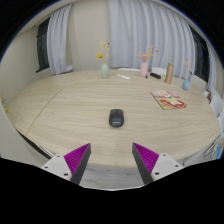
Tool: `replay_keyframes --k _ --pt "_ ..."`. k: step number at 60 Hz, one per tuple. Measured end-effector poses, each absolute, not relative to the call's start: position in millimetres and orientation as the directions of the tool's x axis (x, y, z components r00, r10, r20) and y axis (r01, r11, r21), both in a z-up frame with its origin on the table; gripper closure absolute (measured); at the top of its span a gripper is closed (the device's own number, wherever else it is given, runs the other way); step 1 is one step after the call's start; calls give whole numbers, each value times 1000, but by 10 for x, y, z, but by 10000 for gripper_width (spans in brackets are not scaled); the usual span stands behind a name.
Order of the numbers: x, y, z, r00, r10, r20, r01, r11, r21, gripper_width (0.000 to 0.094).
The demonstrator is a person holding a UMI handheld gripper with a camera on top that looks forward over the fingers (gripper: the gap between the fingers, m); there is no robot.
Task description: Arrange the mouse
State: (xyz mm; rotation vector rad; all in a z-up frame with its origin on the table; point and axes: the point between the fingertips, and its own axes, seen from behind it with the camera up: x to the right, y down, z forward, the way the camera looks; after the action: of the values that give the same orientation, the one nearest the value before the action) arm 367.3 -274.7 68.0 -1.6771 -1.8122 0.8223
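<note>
- Nearest the camera, the gripper [113, 160] shows its two fingers with purple pads [74, 158], spread wide apart with nothing between them; the jaws are open and hold nothing.
- The fingers hover above the near part of a pale wooden table [60, 110], which looks rounded or oval.
- The mouse [116, 118], small and dark, lies on the table straight ahead of the fingers, beyond their tips and close to the line midway between them, apart from them with bare wood in the gap.
- Its long axis appears to run away from the camera, roughly in line with the fingers, so the open jaws seem placed to close across its narrower sides; this is a judgement, as the mouse is small in view.
- Bare table surrounds the mouse on all sides, giving open room to slide or lift it; the nearest table edge is the one by the fingers.
- Well beyond the mouse and to its right lies a flat book or magazine [168, 98] with a colourful cover.
- Along the far side of the table stand a pale blue vase [104, 70] with stems, a pink bottle or cup [145, 65], and a few smaller items too small to identify.
- Behind the table hang light curtains [120, 25] over windows.
- The task looks not yet begun: the mouse lies untouched on the table.
</note>
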Motion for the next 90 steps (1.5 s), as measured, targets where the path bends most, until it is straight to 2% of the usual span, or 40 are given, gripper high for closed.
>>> replay_keyframes --k 26,36,50,55,58,61,68,78,84,90 --pt "2507 -2739 116 -21 999 26 672 33 -739 74" --pt "2134 -2722 29 -26 999 39 662 47 -748 72" --pt "1834 -2736 -126 -23 1000 4 680 19 -733 83" --pt "1750 -2730 -125 -23 1000 5 674 19 -739 163" --pt "1725 -2737 -123 -24 1000 5 675 20 -738 241" --pt "1704 -2704 -118 -22 1000 13 675 25 -738 464" --pt "1695 -2706 -132 -18 1000 12 691 21 -723 529" --pt "1710 -2680 19 6 1000 -12 705 -13 -709 555" --pt "1651 -2596 394 22 998 -59 692 -57 -719 555" --pt "1415 -2289 890 25 998 -61 652 -62 -755 553"
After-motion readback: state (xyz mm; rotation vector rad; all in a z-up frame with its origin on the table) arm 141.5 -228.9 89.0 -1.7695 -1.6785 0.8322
